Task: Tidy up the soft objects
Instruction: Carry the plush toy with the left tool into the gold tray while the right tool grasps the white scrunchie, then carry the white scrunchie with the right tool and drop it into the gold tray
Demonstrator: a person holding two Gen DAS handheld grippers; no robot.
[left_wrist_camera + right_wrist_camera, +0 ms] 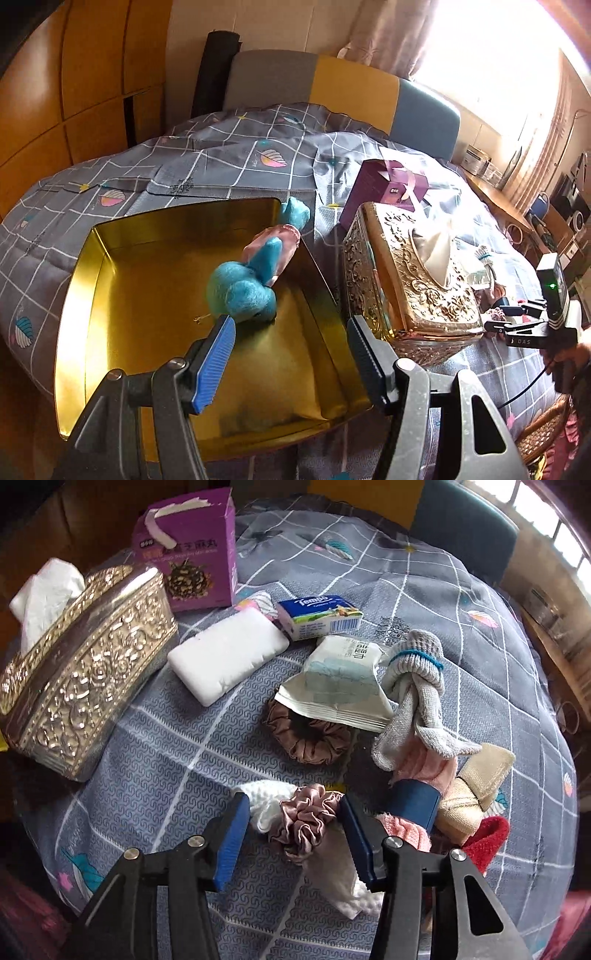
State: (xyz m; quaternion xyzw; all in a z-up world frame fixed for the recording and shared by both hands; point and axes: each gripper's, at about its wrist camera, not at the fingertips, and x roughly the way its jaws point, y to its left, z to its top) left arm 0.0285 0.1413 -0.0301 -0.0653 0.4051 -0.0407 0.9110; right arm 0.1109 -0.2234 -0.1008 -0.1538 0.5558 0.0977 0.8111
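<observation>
A blue plush toy [255, 273] in a pink dress lies across the right rim of the gold tin tray [147, 295], its head inside the tray. My left gripper [291, 328] hangs open just in front of the toy, above the tray floor, with nothing between its pads. My right gripper [295, 808] points down over a pink satin scrunchie [303, 823] that rests on a white cloth [343, 882]. The scrunchie sits between the open pads, which do not squeeze it. The left wrist view also catches the right gripper [502, 315] beyond the tissue box.
An ornate gold tissue box [85, 664] and a purple carton [192, 550] stand on the bed. Around the right gripper lie a brown scrunchie [310, 738], a white packet [332, 679], a grey sock bundle [413, 679], a tissue pack [317, 618], a white pad [227, 661] and pink, beige and red cloths.
</observation>
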